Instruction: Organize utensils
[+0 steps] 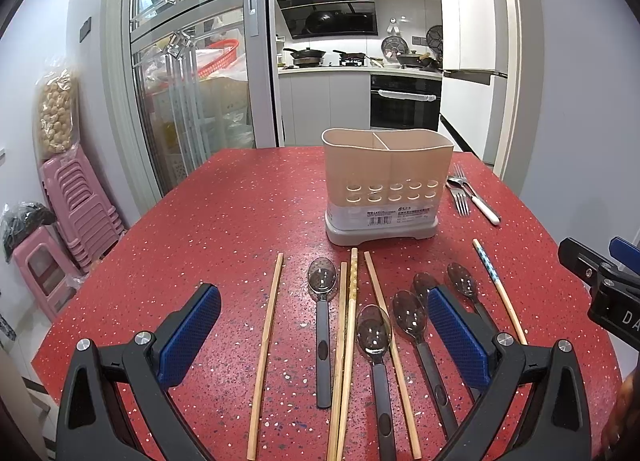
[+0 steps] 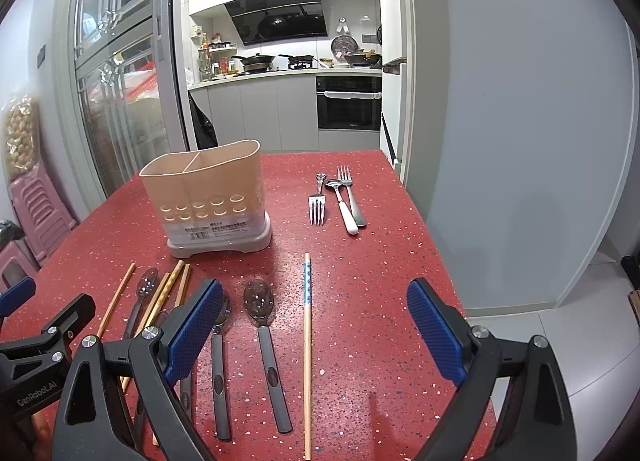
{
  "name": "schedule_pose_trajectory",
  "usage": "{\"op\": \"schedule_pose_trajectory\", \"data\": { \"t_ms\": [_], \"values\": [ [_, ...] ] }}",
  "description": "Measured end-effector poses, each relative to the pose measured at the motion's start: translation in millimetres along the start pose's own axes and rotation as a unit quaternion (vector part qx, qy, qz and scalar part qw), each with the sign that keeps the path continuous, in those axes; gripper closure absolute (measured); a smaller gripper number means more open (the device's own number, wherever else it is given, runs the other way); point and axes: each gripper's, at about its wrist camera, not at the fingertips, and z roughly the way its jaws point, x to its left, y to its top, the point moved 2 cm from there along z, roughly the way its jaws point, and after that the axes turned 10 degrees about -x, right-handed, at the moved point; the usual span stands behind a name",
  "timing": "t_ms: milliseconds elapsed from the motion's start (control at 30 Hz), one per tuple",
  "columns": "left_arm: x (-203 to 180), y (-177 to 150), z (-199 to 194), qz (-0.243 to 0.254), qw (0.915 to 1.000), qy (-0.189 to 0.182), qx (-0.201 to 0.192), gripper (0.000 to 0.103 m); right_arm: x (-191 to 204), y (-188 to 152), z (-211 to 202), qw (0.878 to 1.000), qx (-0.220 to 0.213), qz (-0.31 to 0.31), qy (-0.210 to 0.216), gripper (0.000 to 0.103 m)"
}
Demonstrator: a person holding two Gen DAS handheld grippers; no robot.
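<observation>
A beige two-compartment utensil holder [image 1: 386,185] [image 2: 212,201] stands upright on the red speckled table [image 1: 224,229] [image 2: 380,281]. In front of it lie several wooden chopsticks [image 1: 267,341] [image 2: 307,341] and several dark-handled spoons [image 1: 322,325] [image 2: 265,337]. Metal forks and a white-handled spoon [image 1: 474,197] [image 2: 345,201] lie to the holder's right. My left gripper [image 1: 324,333] hovers open over the spoons and chopsticks, empty. My right gripper [image 2: 314,325] is open above the blue-patterned chopstick, holding nothing.
Stacked pink stools [image 1: 76,197] stand left of the table. A glass sliding door [image 1: 188,61] and a kitchen doorway lie beyond the far edge. The table's right edge [image 2: 432,261] drops to a tiled floor beside a grey wall.
</observation>
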Motion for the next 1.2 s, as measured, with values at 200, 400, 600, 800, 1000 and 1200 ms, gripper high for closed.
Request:
{"op": "schedule_pose_trajectory", "data": {
  "t_ms": [200,400,600,800,1000,1200],
  "values": [
    [-0.3,0.0,0.1,0.001,1.0,0.0,0.0,0.0,-2.0,0.1,0.4,1.0,0.001,0.002,-0.002,0.008],
    [-1.6,1.3,0.4,0.002,1.0,-0.002,0.0,0.0,-2.0,0.1,0.4,1.0,0.001,0.003,-0.003,0.008],
    [-1.3,1.1,0.7,0.003,1.0,-0.001,0.002,0.0,-2.5,0.0,0.3,1.0,0.001,0.002,-0.003,0.008],
    [-0.3,1.2,0.5,0.003,1.0,-0.002,0.002,0.0,-2.3,-0.1,-0.1,1.0,0.0,0.002,-0.003,0.008],
    [0.0,1.6,0.6,0.004,1.0,-0.002,0.002,0.0,-1.3,-0.1,-1.6,1.0,-0.002,0.001,-0.002,0.008],
    [-0.1,1.7,0.7,0.003,1.0,-0.002,0.002,0.0,-1.2,-0.1,-1.8,1.0,-0.002,0.001,-0.002,0.008]
  ]
}}
